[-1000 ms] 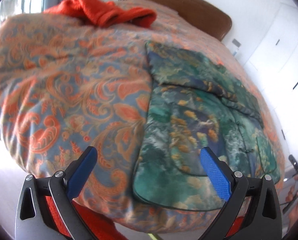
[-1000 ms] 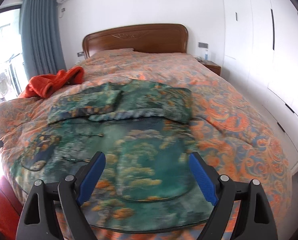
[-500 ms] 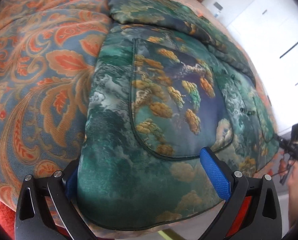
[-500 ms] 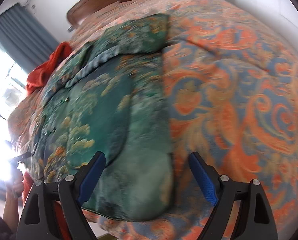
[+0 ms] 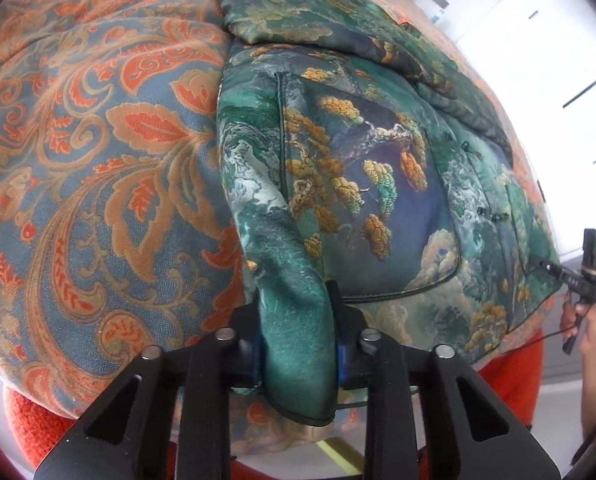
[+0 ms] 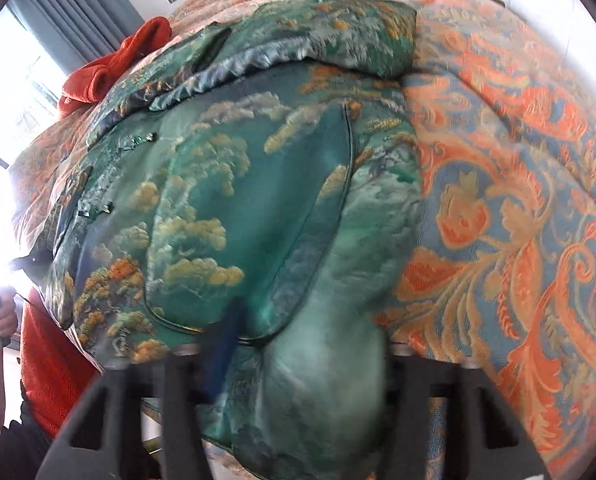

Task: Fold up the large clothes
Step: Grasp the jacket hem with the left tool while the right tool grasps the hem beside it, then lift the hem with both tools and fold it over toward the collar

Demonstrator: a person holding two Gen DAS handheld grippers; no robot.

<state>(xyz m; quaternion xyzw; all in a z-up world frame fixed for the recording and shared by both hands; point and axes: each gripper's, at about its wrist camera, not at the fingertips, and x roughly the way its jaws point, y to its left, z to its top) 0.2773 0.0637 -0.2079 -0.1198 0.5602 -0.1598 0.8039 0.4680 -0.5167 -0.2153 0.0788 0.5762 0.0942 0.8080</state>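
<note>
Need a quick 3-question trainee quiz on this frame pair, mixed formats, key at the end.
1. True or false: the green patterned jacket lies on the paisley bedspread.
2. What is bunched between the jaws of the left gripper? A) the red knit garment B) the jacket's hem C) the bedspread only
3. Fill in: the red knit garment lies beyond the jacket, towards the ____ and the window, in the right wrist view.

The right gripper sits at the jacket's other bottom corner; its jaws are closing with jacket fabric between them, though that view is blurred.

Key: 1 true; 2 B; 3 curtain.
</note>
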